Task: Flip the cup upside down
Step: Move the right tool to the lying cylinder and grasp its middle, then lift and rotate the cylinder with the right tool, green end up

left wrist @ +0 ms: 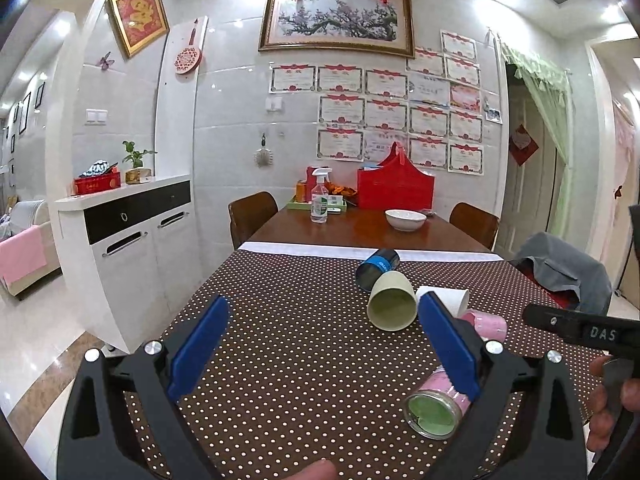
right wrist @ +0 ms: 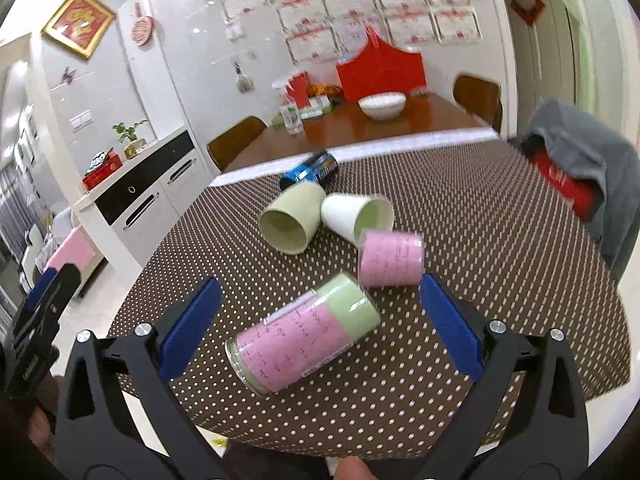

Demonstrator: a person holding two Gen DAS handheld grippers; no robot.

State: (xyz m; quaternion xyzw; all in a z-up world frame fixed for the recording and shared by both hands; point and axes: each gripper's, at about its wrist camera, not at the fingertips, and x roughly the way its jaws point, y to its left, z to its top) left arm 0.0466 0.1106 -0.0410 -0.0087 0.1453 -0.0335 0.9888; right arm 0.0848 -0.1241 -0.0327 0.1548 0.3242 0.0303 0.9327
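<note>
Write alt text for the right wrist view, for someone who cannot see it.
The open right gripper hovers over a pink and green glass cup lying on its side on a polka-dot tablecloth. Four more cups lie tipped beyond: pink, white, pale green, blue-black.

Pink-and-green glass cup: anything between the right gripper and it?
Nothing visible. The pink-and-green glass cup lies on its side on the dotted tablecloth, directly ahead of the open right gripper; the other cups lie beyond it.
</note>
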